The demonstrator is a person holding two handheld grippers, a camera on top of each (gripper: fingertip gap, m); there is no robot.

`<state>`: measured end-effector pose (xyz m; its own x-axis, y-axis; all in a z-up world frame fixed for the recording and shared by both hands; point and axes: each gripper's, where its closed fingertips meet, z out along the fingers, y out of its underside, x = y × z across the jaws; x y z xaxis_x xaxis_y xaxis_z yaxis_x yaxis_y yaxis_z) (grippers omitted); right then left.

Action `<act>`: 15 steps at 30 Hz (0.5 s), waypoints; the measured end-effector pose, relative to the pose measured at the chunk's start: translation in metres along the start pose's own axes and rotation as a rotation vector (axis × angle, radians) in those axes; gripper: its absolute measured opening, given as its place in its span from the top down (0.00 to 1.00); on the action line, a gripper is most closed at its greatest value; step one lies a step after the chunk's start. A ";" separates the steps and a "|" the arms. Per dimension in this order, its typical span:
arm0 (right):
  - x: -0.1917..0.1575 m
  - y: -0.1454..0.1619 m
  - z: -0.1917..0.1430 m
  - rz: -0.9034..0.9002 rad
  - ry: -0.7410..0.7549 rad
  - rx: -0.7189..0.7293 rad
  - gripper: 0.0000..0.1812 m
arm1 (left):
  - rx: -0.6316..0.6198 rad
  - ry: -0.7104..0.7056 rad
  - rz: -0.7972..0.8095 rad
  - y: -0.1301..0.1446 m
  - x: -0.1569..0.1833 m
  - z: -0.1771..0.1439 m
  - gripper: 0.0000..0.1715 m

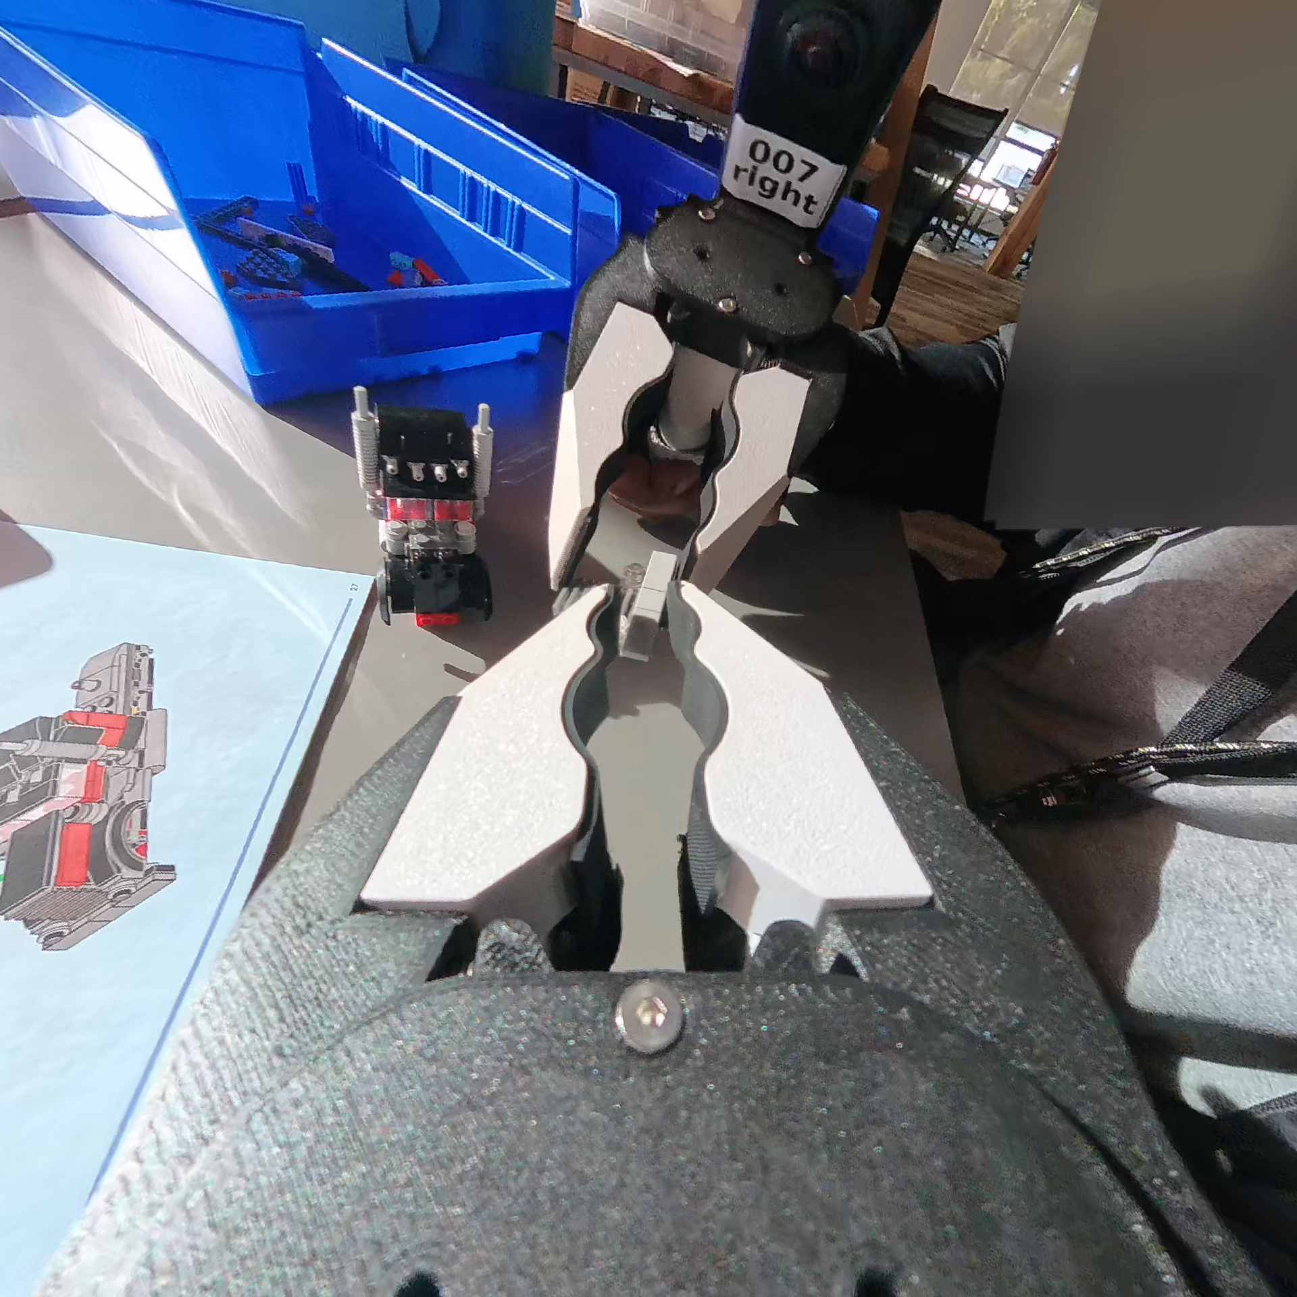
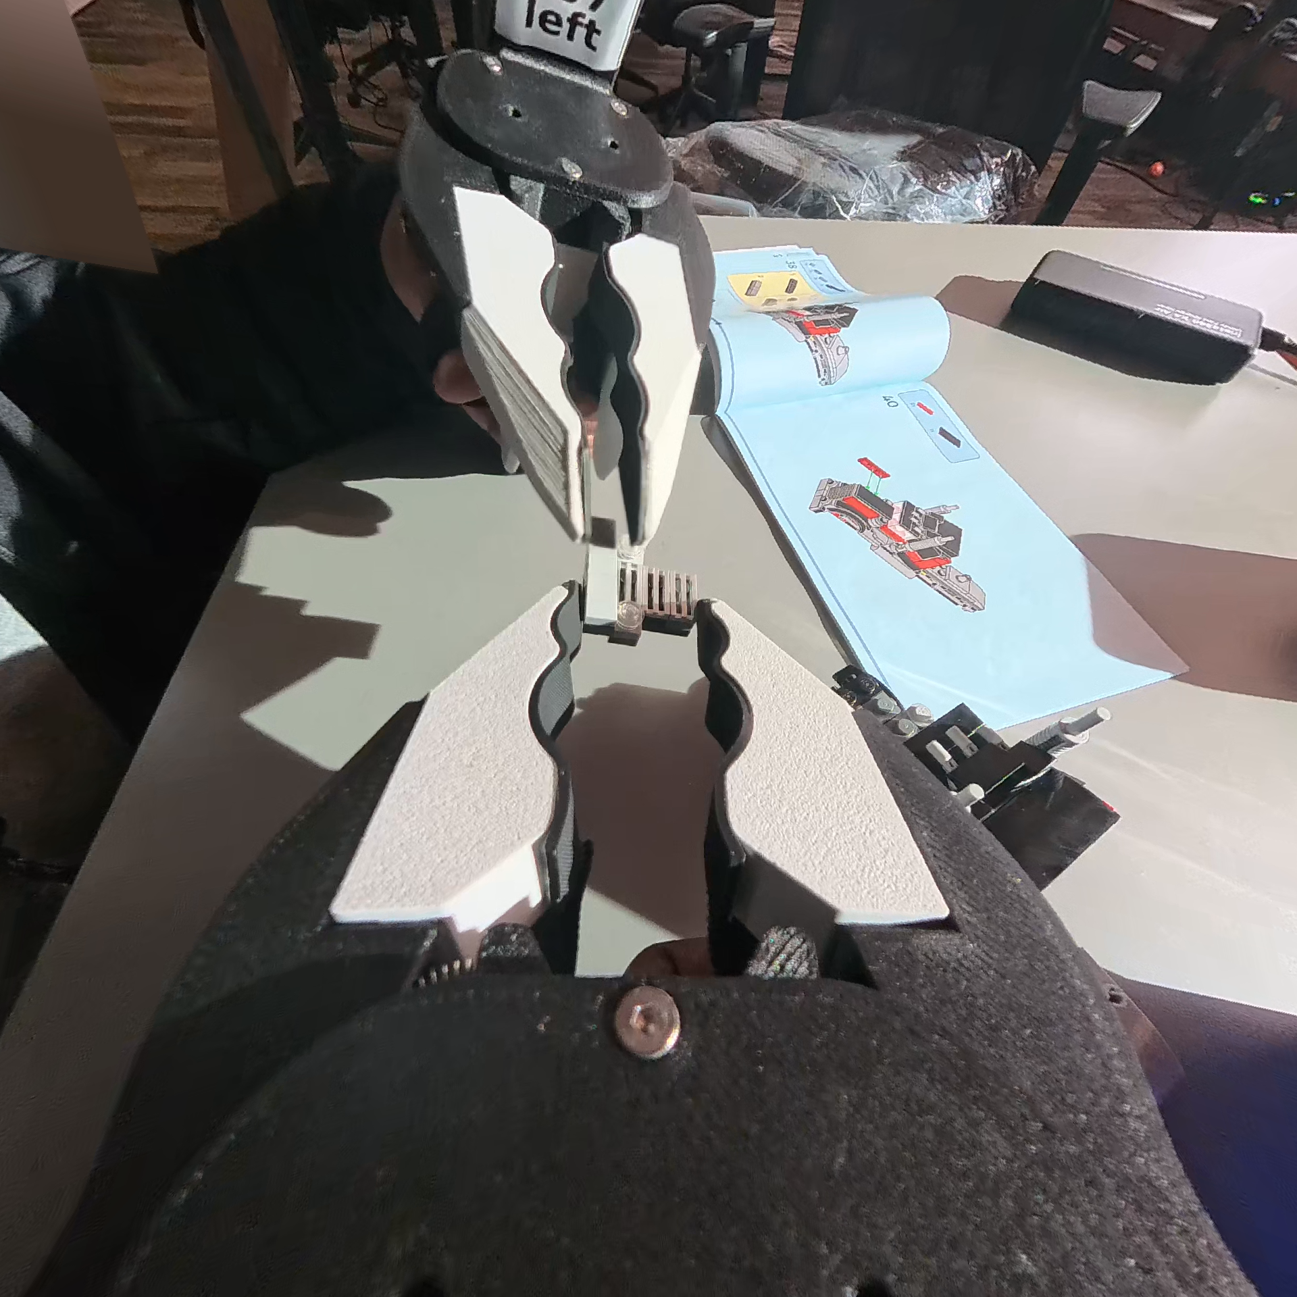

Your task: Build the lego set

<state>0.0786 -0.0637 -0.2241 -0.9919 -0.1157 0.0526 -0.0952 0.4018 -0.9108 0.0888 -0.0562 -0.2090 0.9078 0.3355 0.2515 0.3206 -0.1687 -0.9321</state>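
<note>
A small grey lego sub-assembly (image 2: 603, 589), a light grey plate with a dark grille tile (image 2: 663, 596) and a clear stud, is held above the table between both grippers. My left gripper (image 1: 640, 593) is shut on the light grey plate (image 1: 642, 621); in the right wrist view it (image 2: 610, 539) comes down from above. My right gripper (image 2: 639, 607) has its fingers closed against the two sides of the sub-assembly; in the left wrist view it (image 1: 628, 577) reaches in from the far side. A black, red and grey truck cab (image 1: 428, 505) stands on the table to the left.
An open instruction booklet (image 1: 140, 772) lies on the grey table (image 1: 140, 421), also shown in the right wrist view (image 2: 912, 526). Blue bins (image 1: 421, 245) with loose bricks stand behind the cab. A black power brick (image 2: 1137, 323) sits far right. The table edge and a person's dark clothing are close by. Only a small space, under 4 cm, lies between the two pairs of fingers.
</note>
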 end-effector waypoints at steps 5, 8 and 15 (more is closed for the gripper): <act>0.006 -0.003 -0.004 -0.009 0.029 0.016 0.81 | 0.085 -0.093 -0.098 -0.011 -0.022 -0.009 0.81; 0.012 -0.007 -0.008 -0.031 0.069 0.027 0.81 | 0.144 -0.073 -0.297 -0.020 -0.028 -0.009 0.74; 0.022 -0.010 -0.015 -0.074 0.137 0.032 0.81 | 0.170 0.026 -0.592 -0.021 -0.030 0.011 0.69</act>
<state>0.0565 -0.0567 -0.2078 -0.9846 -0.0178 0.1740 -0.1683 0.3669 -0.9149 0.0518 -0.0529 -0.1997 0.5956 0.3037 0.7437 0.7270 0.1901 -0.6598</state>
